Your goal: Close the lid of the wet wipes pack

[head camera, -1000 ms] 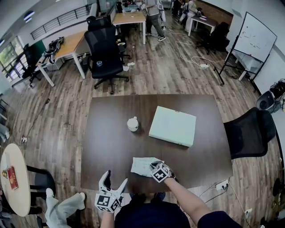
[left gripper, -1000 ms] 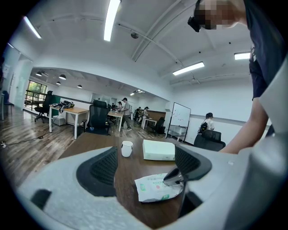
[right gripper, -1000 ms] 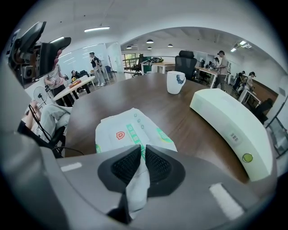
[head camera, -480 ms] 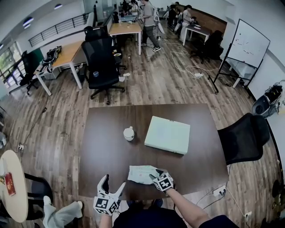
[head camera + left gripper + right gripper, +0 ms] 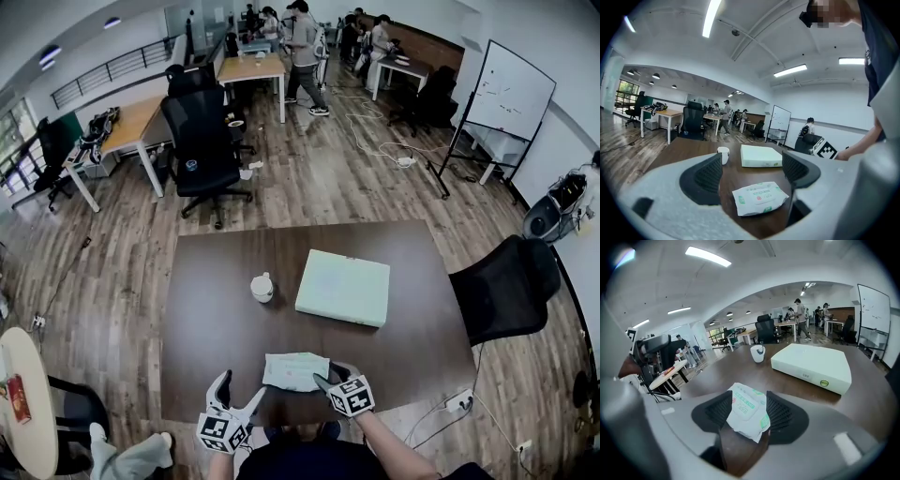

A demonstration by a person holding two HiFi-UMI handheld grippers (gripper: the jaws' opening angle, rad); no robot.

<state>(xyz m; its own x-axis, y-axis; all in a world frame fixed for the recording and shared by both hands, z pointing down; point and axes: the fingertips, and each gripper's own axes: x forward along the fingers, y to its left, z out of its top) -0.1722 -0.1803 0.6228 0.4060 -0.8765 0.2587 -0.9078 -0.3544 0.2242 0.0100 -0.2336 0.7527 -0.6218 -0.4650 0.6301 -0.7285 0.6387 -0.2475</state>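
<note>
Wet wipes pack (image 5: pixel 295 371) lies flat near the worktop's (image 5: pixel 216 309) front edge, and the lid looks shut, I think. Right tongs (image 5: pixel 333 375) have just been opening, with the pack between the jaws but not pinched. Left tongs (image 5: pixel 240 388) are spread wide, holding nothing.

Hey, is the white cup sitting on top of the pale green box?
No, the cup stands on the table beside the box, apart from it.

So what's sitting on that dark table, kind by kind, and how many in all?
Wipes pack: 1
Cup: 1
Box: 1
Total: 3
</note>
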